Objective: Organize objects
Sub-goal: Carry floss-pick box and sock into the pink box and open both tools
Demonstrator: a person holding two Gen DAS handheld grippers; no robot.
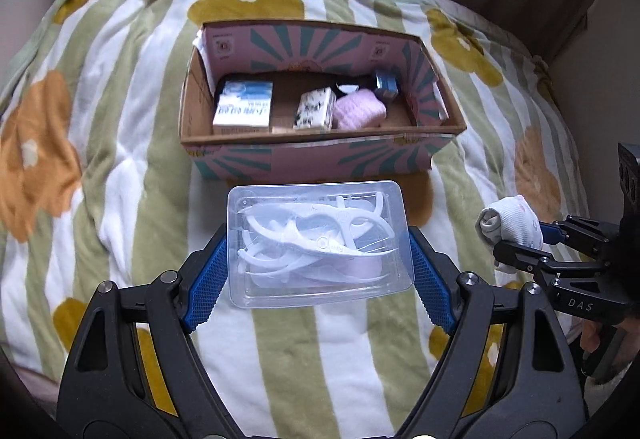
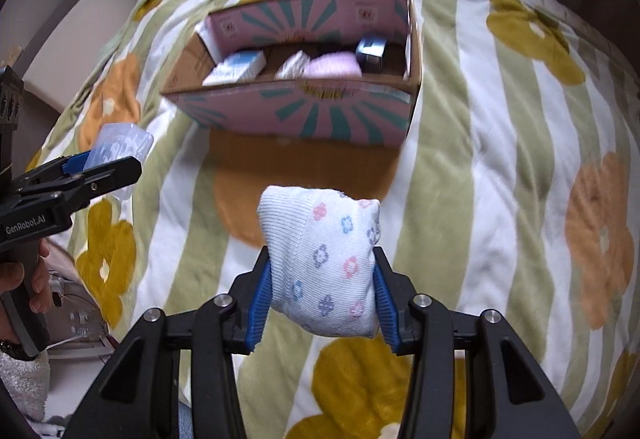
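2 jaws loaded, left clamping floss-pick case [image 1: 320,243], right clamping sock [image 2: 320,267]

Clear case: rectangular transparent plastic case of white floss picks [image 1: 320,243], held flat above the quilt, just before the box.
Sock: rolled white ribbed sock with small pastel flowers [image 2: 324,263], held aloft before the box.
Box: open pink-and-teal printed cardboard box [image 1: 312,155], resting on the quilt.
Box contents: blue-and-white carton [image 1: 244,105], black-and-white patterned pack [image 1: 314,109], pink knitted bundle [image 1: 360,111], metallic blue item [image 1: 386,83].
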